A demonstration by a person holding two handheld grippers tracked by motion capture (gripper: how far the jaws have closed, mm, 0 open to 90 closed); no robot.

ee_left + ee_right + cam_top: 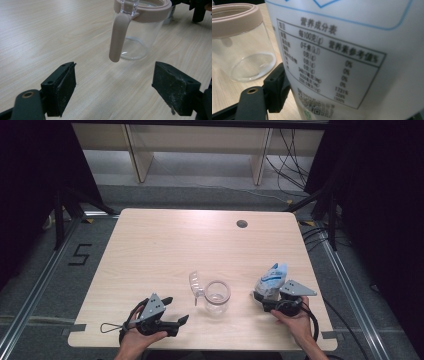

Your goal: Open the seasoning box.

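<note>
Pale wood table [165,250] over a grey floor, dark curtains at both sides, a round cable hole [242,224] near the far edge. Near the front right, a white pouch [271,281] with blue print, standing upright, clenched in the right gripper [265,299]; seen close in the right gripper view [352,57], carrying a boxed nutrition table in black text and a blue outline above, one black jaw pressed to its lower left side, the other jaw hidden behind it. Just left of the pouch, near but apart, a clear jar [217,297] with a beige rim, empty, open at the top, its clear lid [196,283] hinged back and up on the left side; a beige latch [118,37] hanging down the jar's near side in the left gripper view. Farther left, the left gripper [172,310] low over the front edge, jaws spread wide and holding nothing, aimed toward the jar with bare table between. Both hands entering from the bottom edge, left hand [137,336] wrapped under its gripper, right hand [297,320] behind the other.
</note>
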